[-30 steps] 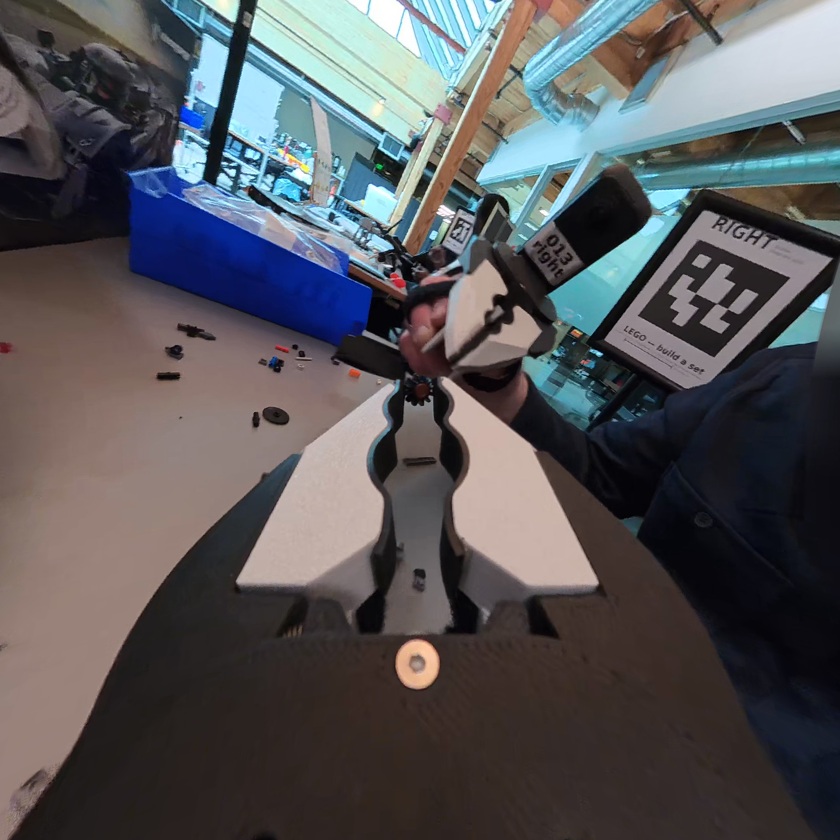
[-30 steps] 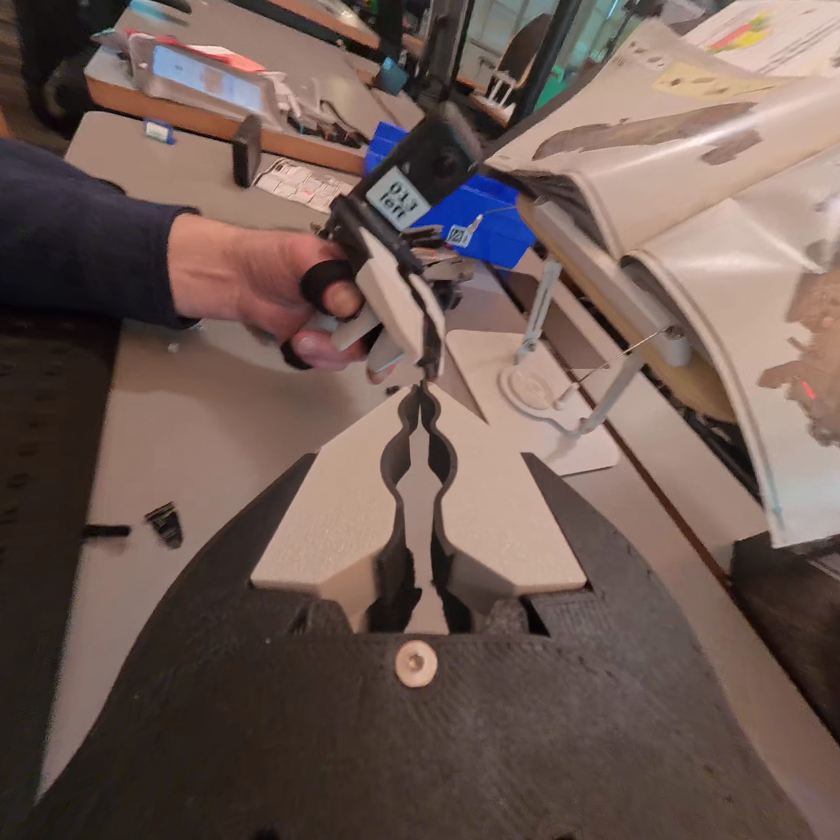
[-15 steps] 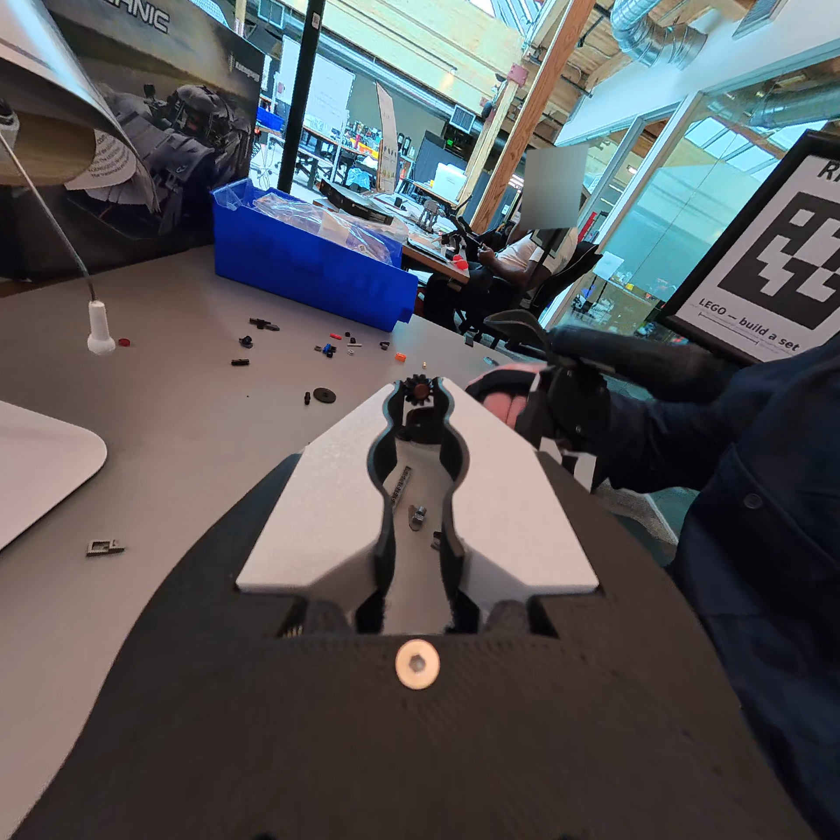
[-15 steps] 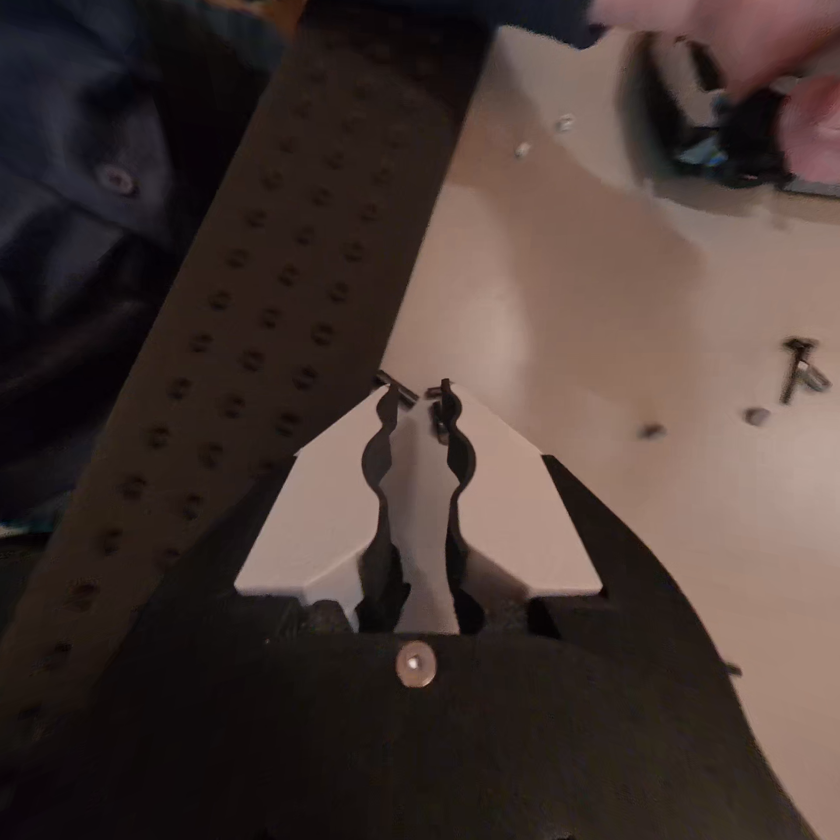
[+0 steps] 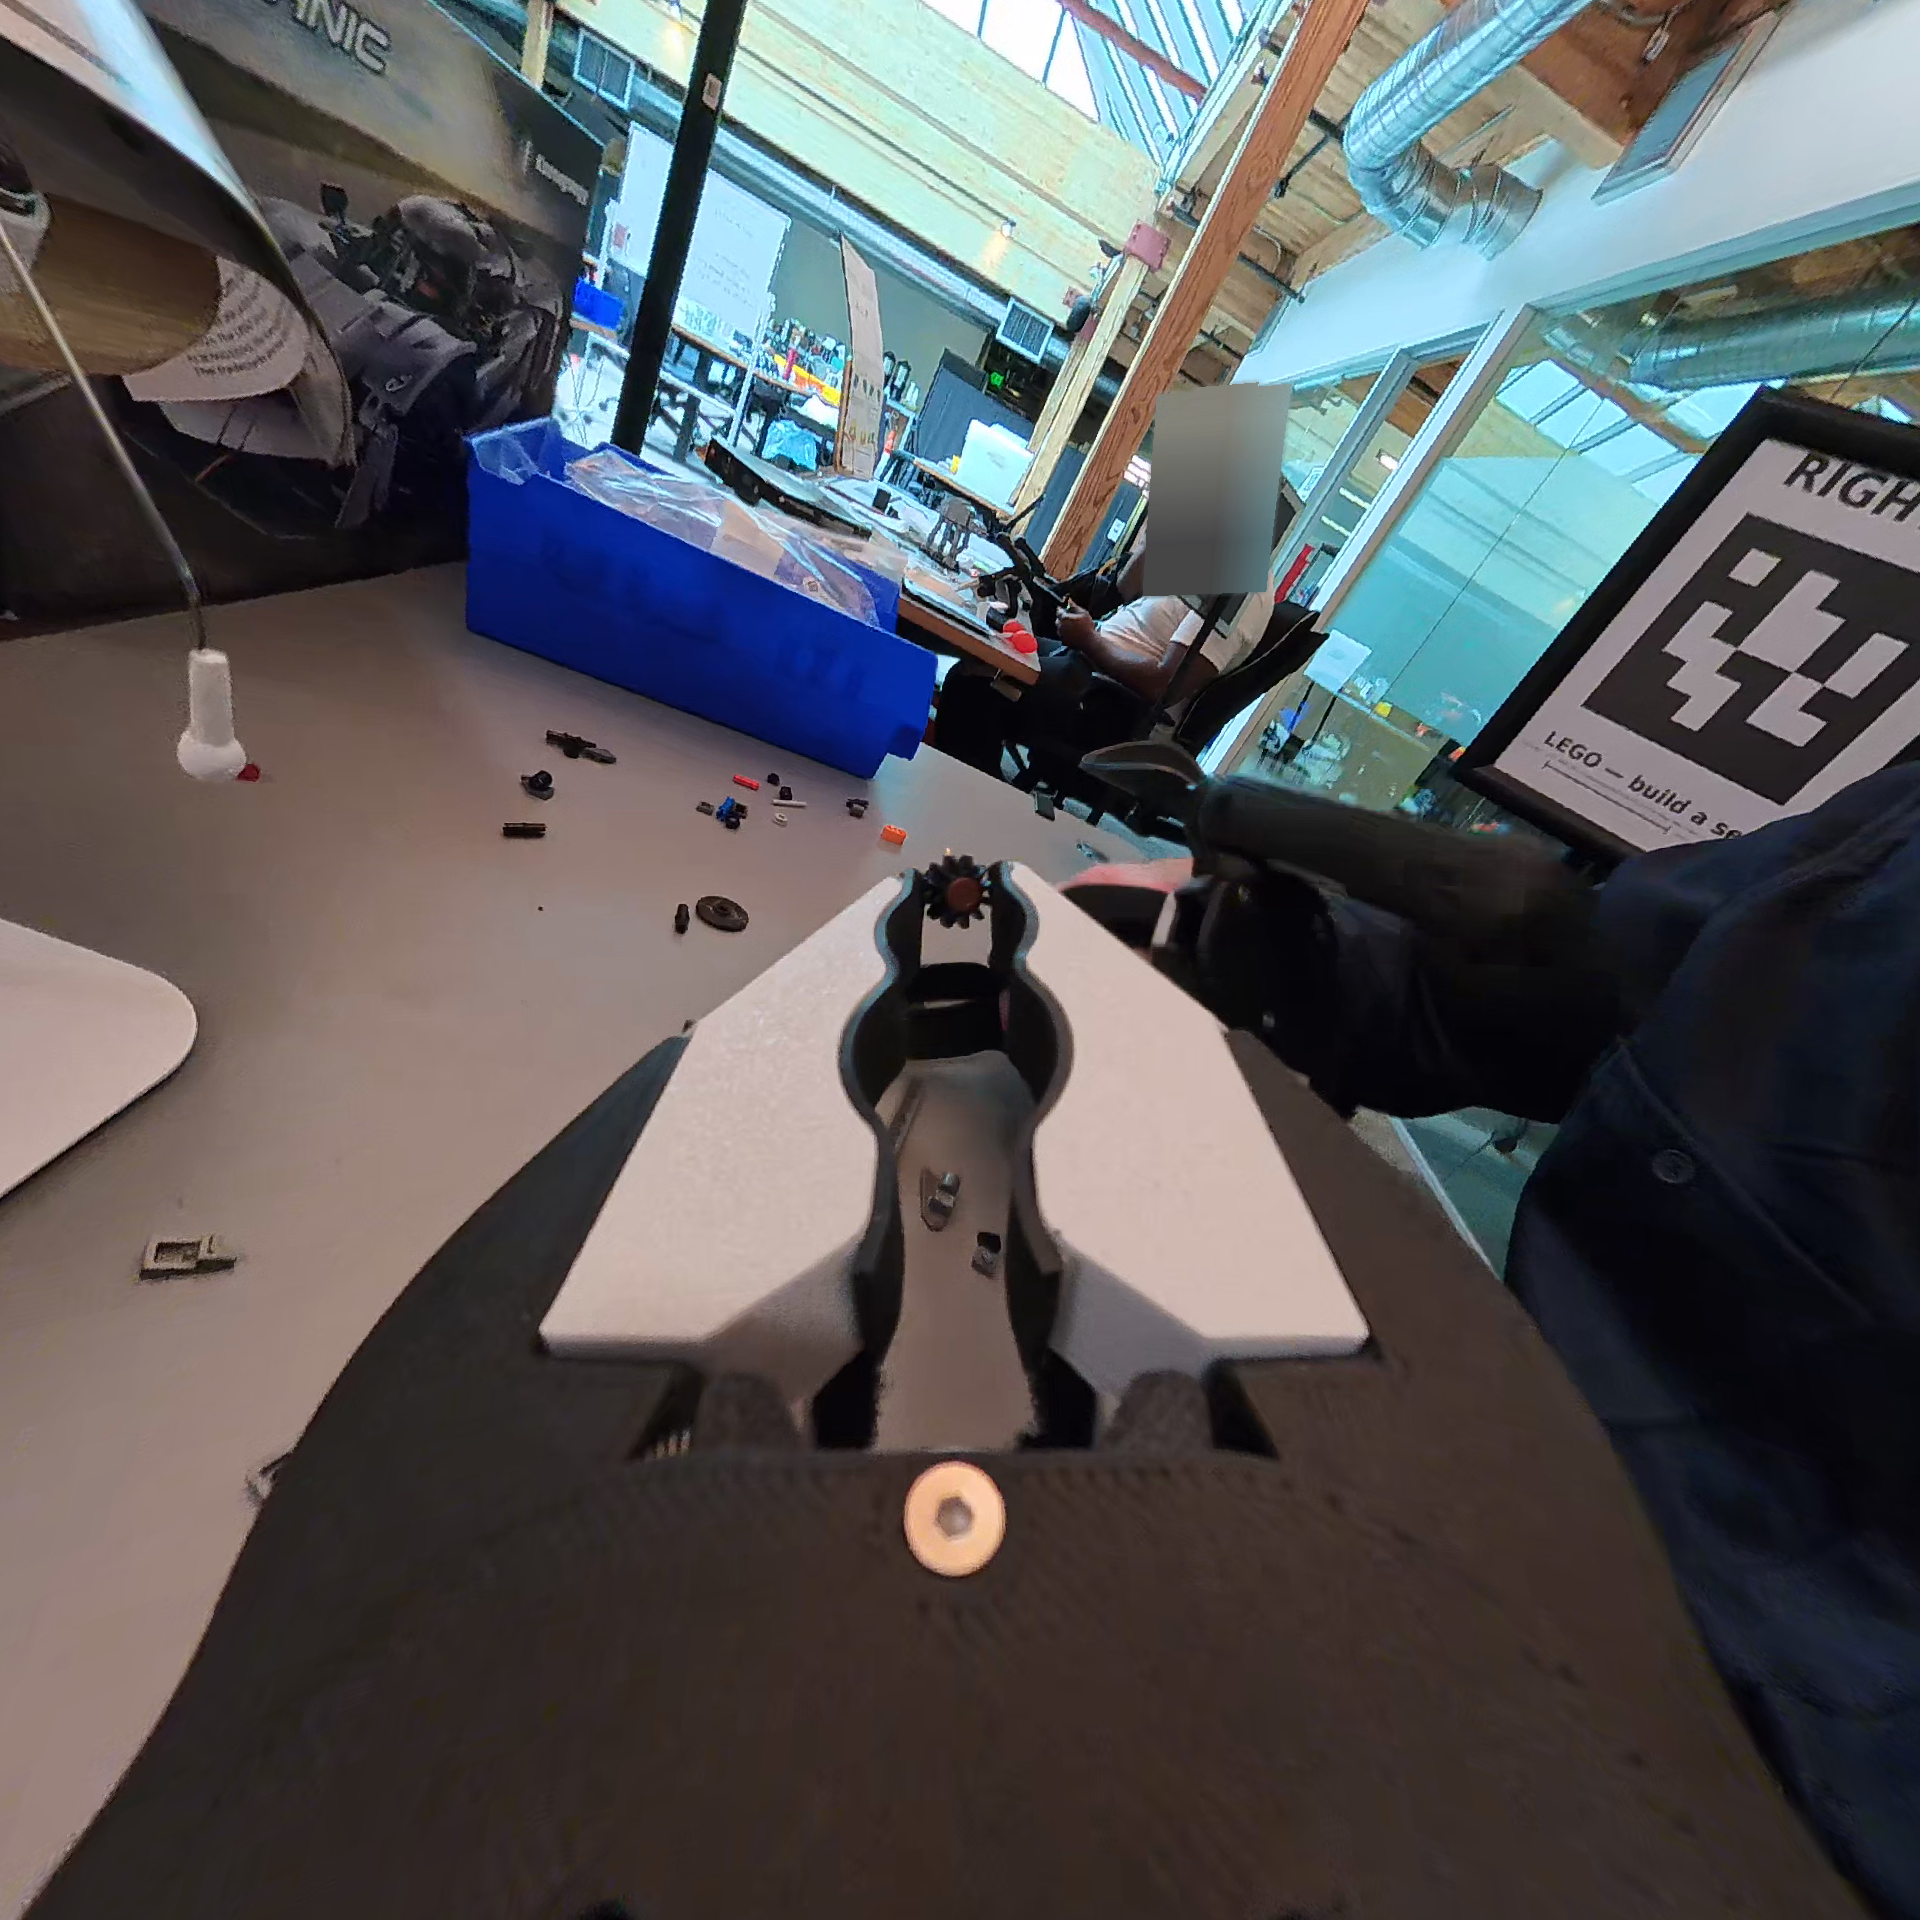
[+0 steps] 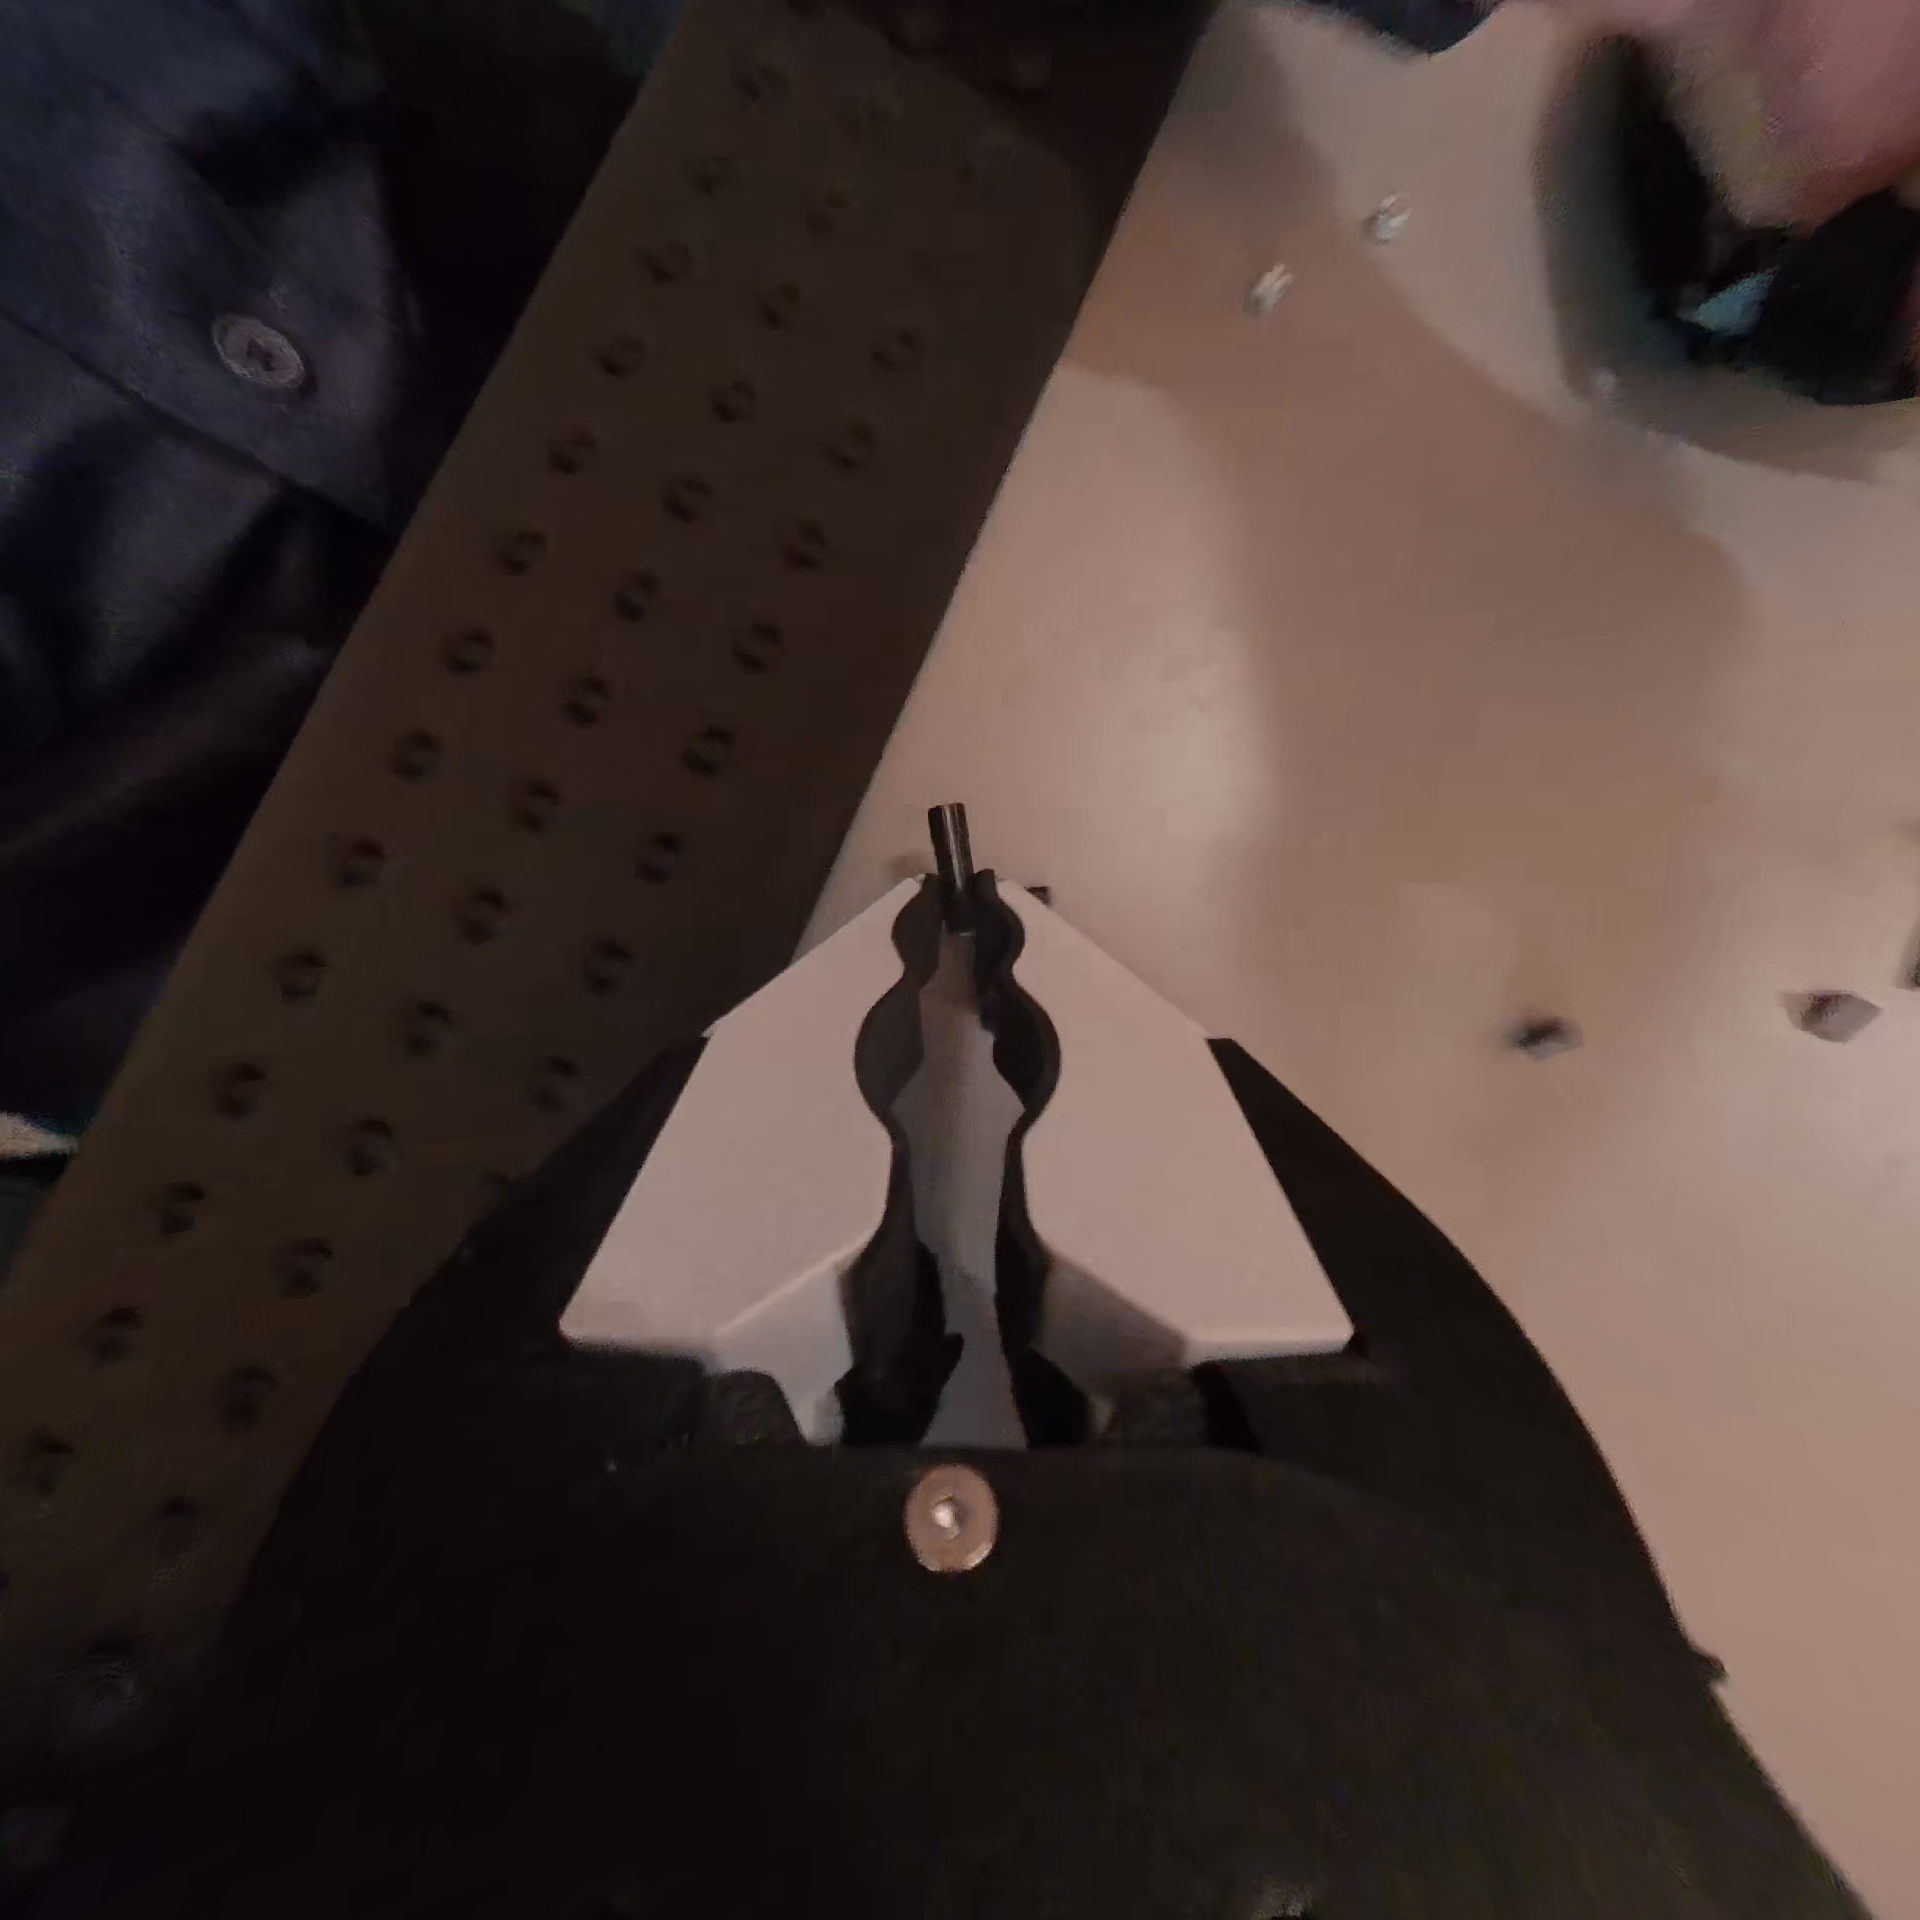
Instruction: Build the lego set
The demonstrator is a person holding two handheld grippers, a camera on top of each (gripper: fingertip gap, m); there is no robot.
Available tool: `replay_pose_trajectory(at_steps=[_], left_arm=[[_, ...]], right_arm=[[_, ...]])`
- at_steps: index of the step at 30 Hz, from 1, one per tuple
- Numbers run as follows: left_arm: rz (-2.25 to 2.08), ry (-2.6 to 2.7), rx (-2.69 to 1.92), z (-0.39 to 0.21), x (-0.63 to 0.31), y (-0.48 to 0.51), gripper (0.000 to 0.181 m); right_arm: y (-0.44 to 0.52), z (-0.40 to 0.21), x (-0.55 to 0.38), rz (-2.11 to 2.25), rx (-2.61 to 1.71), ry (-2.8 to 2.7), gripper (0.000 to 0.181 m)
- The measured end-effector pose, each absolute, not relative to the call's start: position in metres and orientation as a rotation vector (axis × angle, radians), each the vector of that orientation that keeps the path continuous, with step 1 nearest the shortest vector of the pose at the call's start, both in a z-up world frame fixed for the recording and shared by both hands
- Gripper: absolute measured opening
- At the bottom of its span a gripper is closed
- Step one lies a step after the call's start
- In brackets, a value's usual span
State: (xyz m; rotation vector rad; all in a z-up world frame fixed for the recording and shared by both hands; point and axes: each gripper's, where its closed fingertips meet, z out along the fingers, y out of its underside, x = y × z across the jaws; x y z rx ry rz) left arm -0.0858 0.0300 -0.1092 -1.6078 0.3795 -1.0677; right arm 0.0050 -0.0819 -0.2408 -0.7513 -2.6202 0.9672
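Left claw (image 5: 956, 894): my tips pinch a small black gear (image 5: 954, 896) with a reddish hub, raised over the grey table (image 5: 364, 1039). Right claw (image 6: 961, 883): closed on a short black pin (image 6: 950, 847) that juts past the tips; pin's lower end hidden. Beyond: scattered small parts (image 5: 727, 810), blue bin (image 5: 675, 623). Blurred hand (image 6: 1766, 94), cut off at the frame edge.

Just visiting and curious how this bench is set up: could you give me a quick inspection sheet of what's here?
Surface: grey tabletop.
Job's things: small black toothed gear; short black pin.
Clutter: tiny loose pieces; blue plastic bin holding clear bags.
Grippers: left gripper shut on the gear; right gripper shut on the pin.
Cables: thin grey wire to a white foot.
Surroundings: framed marker sign; open workshop.
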Motion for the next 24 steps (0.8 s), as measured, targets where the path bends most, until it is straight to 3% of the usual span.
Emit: replay_pose_trajectory(at_steps=[9, 24], left_arm=[[-0.988, 0.464, -1.534, -0.100, -0.062, 0.029, 0.011], [-0.890, 0.561, -1.561, -0.107, -0.038, 0.029, 0.011]], right_arm=[[0.024, -0.163, -0.038, 1.132, -1.105, -1.915, 0.004], [0.042, -0.131, -0.031, 1.121, -1.035, -1.728, 0.004]])
